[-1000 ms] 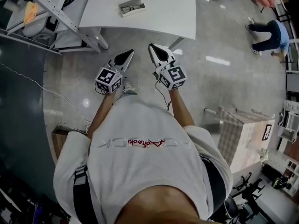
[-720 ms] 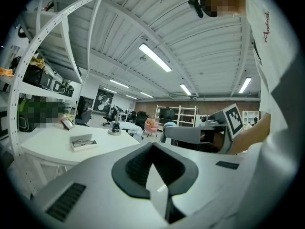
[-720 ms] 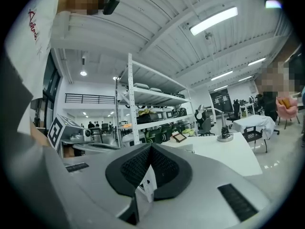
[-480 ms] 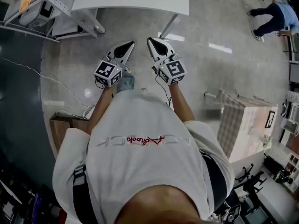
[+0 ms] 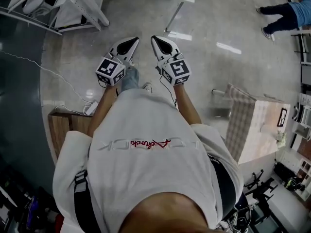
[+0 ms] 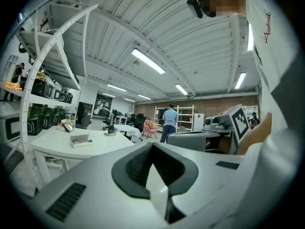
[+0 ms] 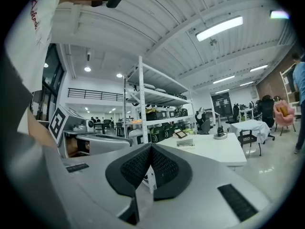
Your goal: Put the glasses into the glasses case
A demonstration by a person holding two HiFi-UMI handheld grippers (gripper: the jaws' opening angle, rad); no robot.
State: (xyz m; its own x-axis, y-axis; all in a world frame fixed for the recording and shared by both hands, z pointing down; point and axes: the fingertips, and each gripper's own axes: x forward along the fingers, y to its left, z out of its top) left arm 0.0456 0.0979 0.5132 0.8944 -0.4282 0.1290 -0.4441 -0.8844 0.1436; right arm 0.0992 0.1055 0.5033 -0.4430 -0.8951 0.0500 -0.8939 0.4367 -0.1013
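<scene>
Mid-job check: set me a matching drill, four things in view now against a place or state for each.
Things:
1. left gripper
2. small grey glasses case
3. person in a blue shirt
4. pink armchair

Places or states:
A. on the white table
B. standing before white shelving
C. jaws shut, nothing between them
D. on the floor, just left of that person

Pairs: 1-C, 2-A, 3-B, 4-D.

White T-shirt, white grippers

The short-sleeved T-shirt [image 5: 146,169] bears pale grey letters crossed by red script; black straps [image 5: 82,203] run at the waist. The left gripper [image 5: 132,41] and right gripper [image 5: 156,40] are white shells with black-and-white marker cubes [image 5: 110,71] and thin black cables [image 5: 171,95].
</scene>
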